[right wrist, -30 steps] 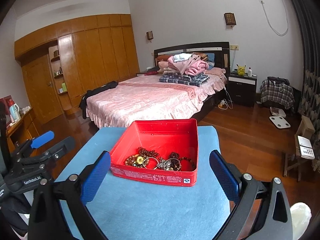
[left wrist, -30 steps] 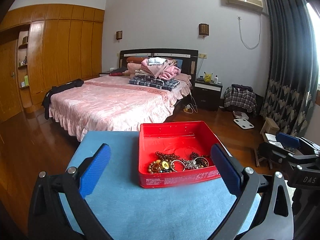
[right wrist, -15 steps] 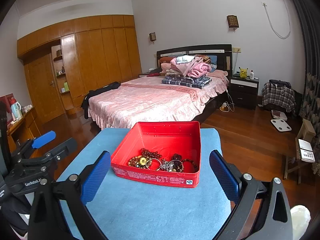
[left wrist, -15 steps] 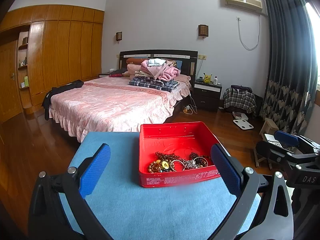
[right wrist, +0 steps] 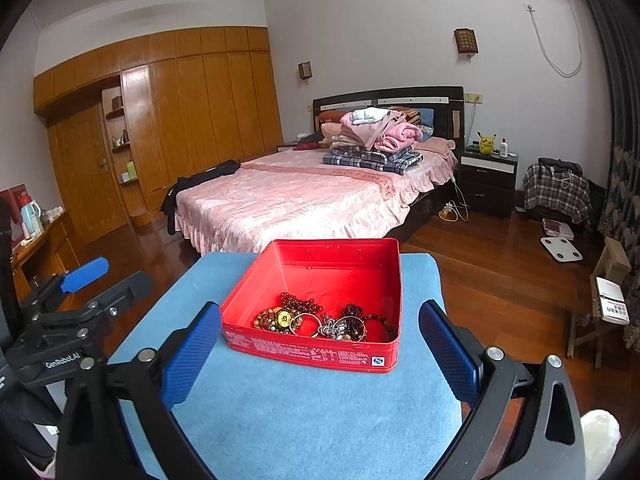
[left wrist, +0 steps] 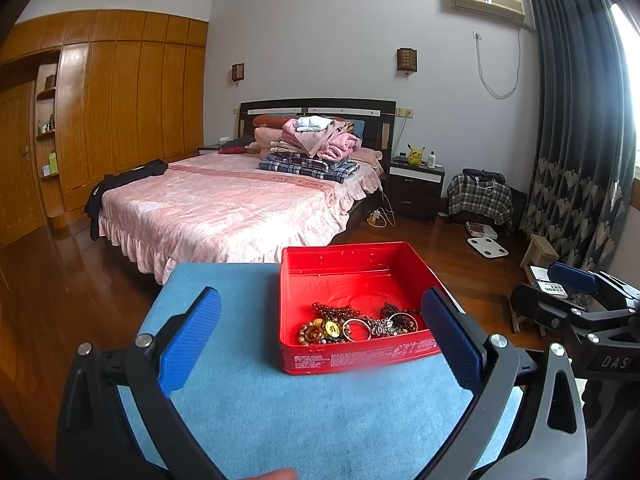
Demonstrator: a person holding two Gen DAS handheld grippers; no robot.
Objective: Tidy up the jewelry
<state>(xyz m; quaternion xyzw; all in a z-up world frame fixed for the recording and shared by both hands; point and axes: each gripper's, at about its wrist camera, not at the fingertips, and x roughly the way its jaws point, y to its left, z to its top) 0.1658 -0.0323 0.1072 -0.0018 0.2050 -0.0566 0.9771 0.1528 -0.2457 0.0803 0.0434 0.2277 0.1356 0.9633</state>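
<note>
My left gripper (left wrist: 320,338) is held with its blue pads wide apart and nothing between them, low over the near part of the blue table top (left wrist: 280,412). My right gripper (right wrist: 320,346) is in the same condition: pads spread wide, holding nothing. The red tin (right wrist: 320,280) stands open on the far half of the blue surface, toward its right side, and neither gripper touches it. The jewelry (right wrist: 324,322) lies in a tangled heap against the near wall of the tin; I can make out bead strings, a metal bangle and a round yellow pendant, though the smaller pieces are too tangled to tell apart. The far half of the tin floor is bare. In the right wrist view, my left gripper appears at the left edge, beside the table. A pink bed (right wrist: 304,196) stands beyond the table.
</note>
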